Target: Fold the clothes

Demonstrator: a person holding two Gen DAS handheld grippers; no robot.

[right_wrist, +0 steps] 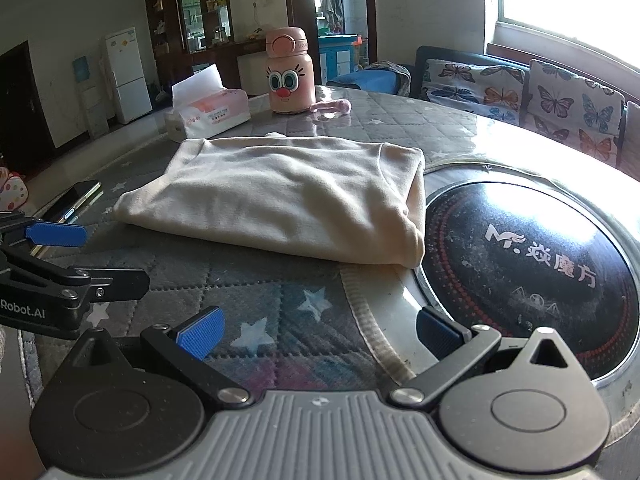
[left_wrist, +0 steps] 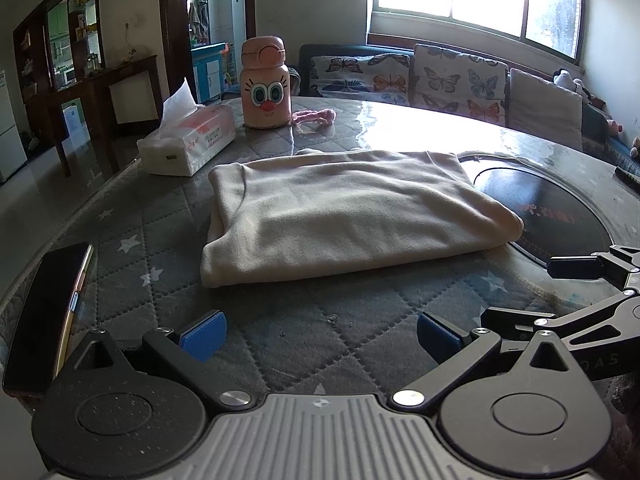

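A cream garment (left_wrist: 344,216) lies folded into a flat rectangle on the quilted grey table cover (left_wrist: 280,328); it also shows in the right wrist view (right_wrist: 288,200). My left gripper (left_wrist: 320,338) is open and empty, near the table's front edge, short of the garment. My right gripper (right_wrist: 318,334) is open and empty, also short of the garment, beside the left one. The right gripper's fingers (left_wrist: 576,268) show at the right edge of the left wrist view. The left gripper's fingers (right_wrist: 56,236) show at the left edge of the right wrist view.
A black round induction hob (right_wrist: 528,268) is set into the table right of the garment. A tissue box (left_wrist: 188,144), a pink cartoon bottle (left_wrist: 266,84) and a pink strap (left_wrist: 314,116) stand behind. A phone (left_wrist: 48,316) lies at the left edge. A sofa (left_wrist: 460,80) is beyond.
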